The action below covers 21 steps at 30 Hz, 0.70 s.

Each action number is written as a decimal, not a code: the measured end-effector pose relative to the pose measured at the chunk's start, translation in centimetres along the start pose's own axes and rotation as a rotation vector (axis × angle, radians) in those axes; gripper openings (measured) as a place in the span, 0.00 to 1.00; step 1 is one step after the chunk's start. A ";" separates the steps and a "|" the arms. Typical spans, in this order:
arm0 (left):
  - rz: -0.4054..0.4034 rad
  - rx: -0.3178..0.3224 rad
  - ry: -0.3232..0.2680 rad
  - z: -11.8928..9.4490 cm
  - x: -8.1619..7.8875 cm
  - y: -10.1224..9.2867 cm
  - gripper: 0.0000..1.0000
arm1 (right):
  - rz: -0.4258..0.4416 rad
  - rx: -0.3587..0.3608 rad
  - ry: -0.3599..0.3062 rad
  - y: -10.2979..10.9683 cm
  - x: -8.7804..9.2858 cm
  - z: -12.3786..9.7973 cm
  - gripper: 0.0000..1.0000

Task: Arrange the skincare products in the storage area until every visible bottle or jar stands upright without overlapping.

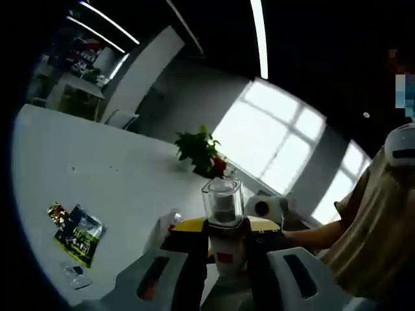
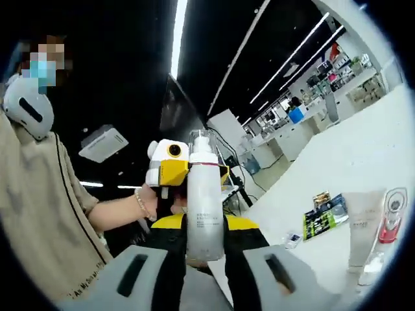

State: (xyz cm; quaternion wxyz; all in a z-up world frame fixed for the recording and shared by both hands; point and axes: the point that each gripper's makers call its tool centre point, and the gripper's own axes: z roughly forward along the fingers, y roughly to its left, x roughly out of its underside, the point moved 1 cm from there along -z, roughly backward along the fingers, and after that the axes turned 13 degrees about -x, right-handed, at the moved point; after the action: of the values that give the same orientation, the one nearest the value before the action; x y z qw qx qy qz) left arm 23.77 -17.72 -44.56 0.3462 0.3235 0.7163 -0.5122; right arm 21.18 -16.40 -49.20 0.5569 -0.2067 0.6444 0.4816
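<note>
Right gripper view: gripper (image 2: 205, 259) clamps white bottle (image 2: 205, 207).

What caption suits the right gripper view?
Right hand-held gripper shut on tall white pump bottle above white table.

A broad white matte table (image 1: 97, 168) carried everything. In the left gripper view, a glossy green-and-blue printed packet (image 1: 80, 234) lay flat on it, well out to the left of the fingers (image 1: 152, 278), with a small gold foil wrapper (image 1: 57, 212) at its far corner and a small clear sachet (image 1: 76, 274) at its near end. A leafy green potted plant with red blooms (image 1: 203, 153) stood beyond the fingertips. In the right gripper view, a pale upright squeeze tube (image 2: 362, 228) and a clear bottle with a red part (image 2: 388, 227) stood to the right.
</note>
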 end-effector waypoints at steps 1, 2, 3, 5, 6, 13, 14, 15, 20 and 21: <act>0.008 -0.041 0.001 0.2 -0.1 0.3 0.18 | -0.034 0.028 0.026 -0.2 0.0 0.1 0.24; 0.005 -0.055 0.002 0.3 -0.2 0.4 0.18 | -0.065 0.085 0.057 -0.8 0.0 0.2 0.25; 0.013 -0.093 0.004 0.5 -0.4 0.6 0.18 | -0.078 0.118 0.069 -1.1 -0.1 0.2 0.26; 0.001 -0.148 -0.021 0.7 -1.0 0.7 0.18 | -0.156 0.219 0.083 -1.8 -0.9 0.1 0.27; -0.001 -0.177 -0.032 0.8 -1.3 0.9 0.16 | -0.176 0.293 0.094 -2.3 -1.2 -0.2 0.26; 0.027 -0.360 -0.043 1.2 -1.9 1.0 0.16 | -0.319 0.510 0.168 -2.9 -2.8 -0.6 0.22; 0.034 -0.372 -0.042 1.3 -2.0 0.8 0.16 | -0.324 0.516 0.167 -2.8 -3.0 -0.5 0.22; 0.042 -0.381 -0.042 1.3 -2.1 0.8 0.16 | -0.335 0.538 0.173 -2.9 -3.1 -0.7 0.22; 0.099 -0.394 -0.034 1.2 -2.2 0.3 0.16 | -0.223 0.514 0.111 -3.0 -3.4 -1.1 0.20; 0.107 -0.392 -0.034 1.1 -2.2 0.2 0.16 | -0.220 0.500 0.105 -2.9 -3.4 -1.1 0.20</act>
State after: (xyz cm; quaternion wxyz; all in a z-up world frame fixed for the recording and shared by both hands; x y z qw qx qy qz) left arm 25.31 -18.96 -43.05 0.4412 0.2791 0.7781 -0.3493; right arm 23.92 -19.59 -47.27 0.6055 -0.1562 0.7447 0.2332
